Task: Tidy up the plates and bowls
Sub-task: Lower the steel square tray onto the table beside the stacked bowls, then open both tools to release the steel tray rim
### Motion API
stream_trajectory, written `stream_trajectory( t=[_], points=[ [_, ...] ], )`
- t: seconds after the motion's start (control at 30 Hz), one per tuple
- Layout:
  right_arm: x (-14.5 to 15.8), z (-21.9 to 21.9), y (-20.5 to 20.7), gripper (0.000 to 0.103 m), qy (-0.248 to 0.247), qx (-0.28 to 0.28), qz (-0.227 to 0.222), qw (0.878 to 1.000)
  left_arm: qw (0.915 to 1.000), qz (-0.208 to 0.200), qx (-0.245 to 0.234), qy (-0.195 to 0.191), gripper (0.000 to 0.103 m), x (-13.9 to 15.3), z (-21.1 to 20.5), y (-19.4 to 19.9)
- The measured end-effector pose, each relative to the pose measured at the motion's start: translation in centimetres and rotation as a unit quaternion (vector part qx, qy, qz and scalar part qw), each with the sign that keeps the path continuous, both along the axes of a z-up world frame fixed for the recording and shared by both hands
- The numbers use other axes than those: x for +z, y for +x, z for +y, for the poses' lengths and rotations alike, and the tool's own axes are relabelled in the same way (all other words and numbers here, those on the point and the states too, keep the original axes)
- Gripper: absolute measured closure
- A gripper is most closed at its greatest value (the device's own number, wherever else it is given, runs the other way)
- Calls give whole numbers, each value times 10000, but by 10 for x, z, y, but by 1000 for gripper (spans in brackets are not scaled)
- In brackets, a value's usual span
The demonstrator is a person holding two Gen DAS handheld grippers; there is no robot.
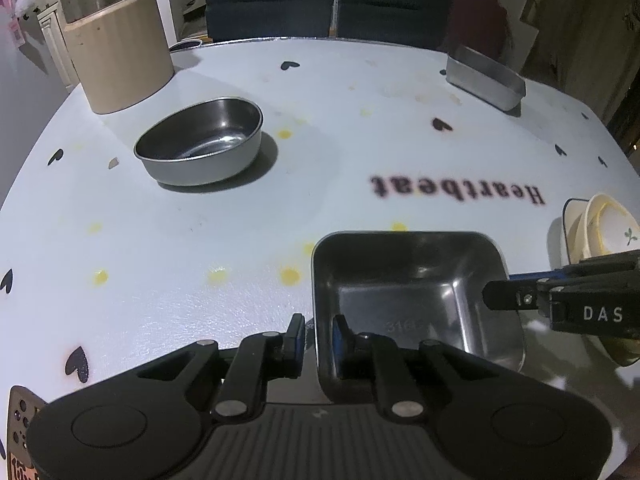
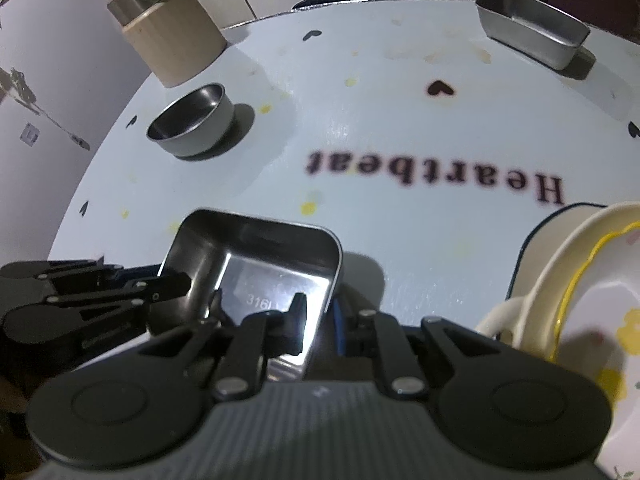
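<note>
A square steel dish (image 1: 400, 280) (image 2: 256, 240) rests on the white table (image 1: 320, 100) near its front edge. My left gripper (image 1: 318, 336) (image 2: 172, 276) straddles the dish's left wall, one finger outside and one inside, with a narrow gap showing beside the rim. My right gripper (image 2: 320, 316) (image 1: 500, 286) straddles the opposite wall the same way. Neither pair of pads visibly presses on the metal. A round steel bowl (image 1: 200, 140) (image 2: 192, 120) stands farther back on the left. A rectangular steel tray (image 1: 484, 76) (image 2: 532, 32) sits at the far right.
A stack of cream ceramic bowls and plates (image 1: 600, 232) (image 2: 580, 280) stands close to the right of the dish. A tall beige canister (image 1: 120, 60) (image 2: 172, 36) occupies the far left corner. Dark chairs (image 1: 272, 0) line the table's far edge.
</note>
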State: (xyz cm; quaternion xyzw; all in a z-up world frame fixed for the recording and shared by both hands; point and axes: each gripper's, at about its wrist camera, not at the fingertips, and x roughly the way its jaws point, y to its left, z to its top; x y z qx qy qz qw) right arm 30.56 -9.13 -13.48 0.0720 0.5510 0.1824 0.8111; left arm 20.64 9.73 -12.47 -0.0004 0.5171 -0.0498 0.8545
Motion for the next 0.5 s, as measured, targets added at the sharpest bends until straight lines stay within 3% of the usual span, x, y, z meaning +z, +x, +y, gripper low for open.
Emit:
stream_trajectory(
  t=[0.3, 0.43, 0.5],
  points=[
    [10, -4, -6, 77, 55, -66, -99, 9999, 10000, -55, -35, -70, 72, 14, -5, -5],
    [20, -6, -10, 75, 183, -64, -144, 9997, 9998, -194, 4, -91, 58, 25, -6, -7],
    [28, -9, -14, 65, 249, -80, -211, 9994, 9993, -342, 82, -138, 46, 31, -3, -8]
  ],
)
